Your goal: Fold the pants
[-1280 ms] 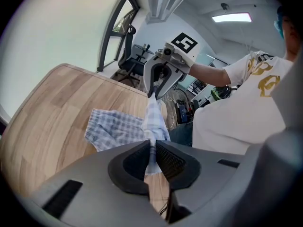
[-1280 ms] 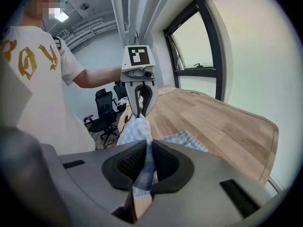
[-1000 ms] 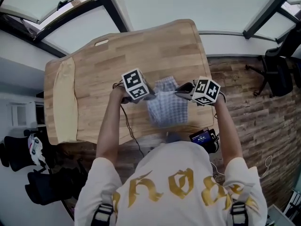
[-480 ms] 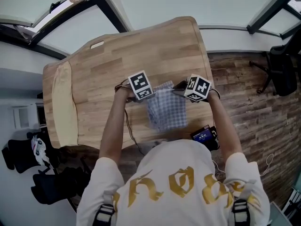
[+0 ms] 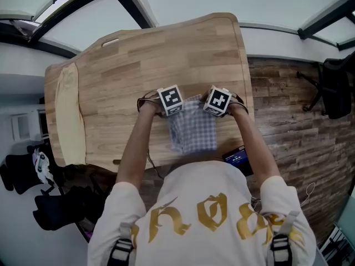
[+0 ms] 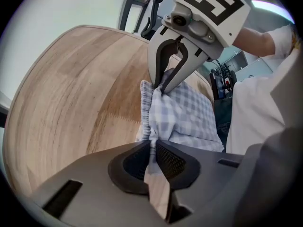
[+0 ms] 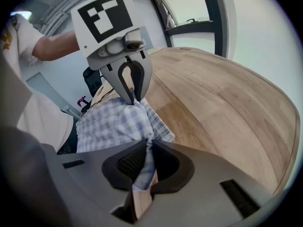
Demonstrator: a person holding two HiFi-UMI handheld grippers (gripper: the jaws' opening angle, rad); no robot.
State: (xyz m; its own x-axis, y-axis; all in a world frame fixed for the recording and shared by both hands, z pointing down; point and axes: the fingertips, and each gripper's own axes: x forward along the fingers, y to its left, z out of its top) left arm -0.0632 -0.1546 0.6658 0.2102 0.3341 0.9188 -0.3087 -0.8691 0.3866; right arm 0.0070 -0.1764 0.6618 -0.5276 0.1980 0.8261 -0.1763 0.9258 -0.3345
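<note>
Nearest, in the head view alone: a white shirt with gold print [image 5: 205,215], both forearms reaching forward, and a small dark device with a lit blue screen [image 5: 237,157] just off the near edge of the light wooden worktop [image 5: 166,54].

Next, close to that near edge: blue-and-white checked cloth pants [image 5: 193,132], folded to a compact rectangle on the wood. At their far end, left hand-held gripper [image 5: 171,114] on the left corner and right hand-held gripper [image 5: 212,113] on the right corner, marker cubes near each other. From above, jaws covered by the cubes; in the gripper views, plain to see.

In the left gripper view: left hand-held gripper [image 6: 152,148] narrowed to a slit, pads pressing a bunched edge of the checked cloth. Facing it, the right one [image 6: 162,86], tips likewise biting the fabric. In the right gripper view, the same from the other side: right hand-held gripper [image 7: 148,159] clamped on a gathered fold, the left one [image 7: 134,98] pinching the opposite corner, cloth spread low between them over the wood.

Farther off, in the head view: a pale cream pad [image 5: 69,115] along the worktop's left end, and a black office chair [image 5: 335,87] on the brown plank floor [image 5: 288,121] at right.
</note>
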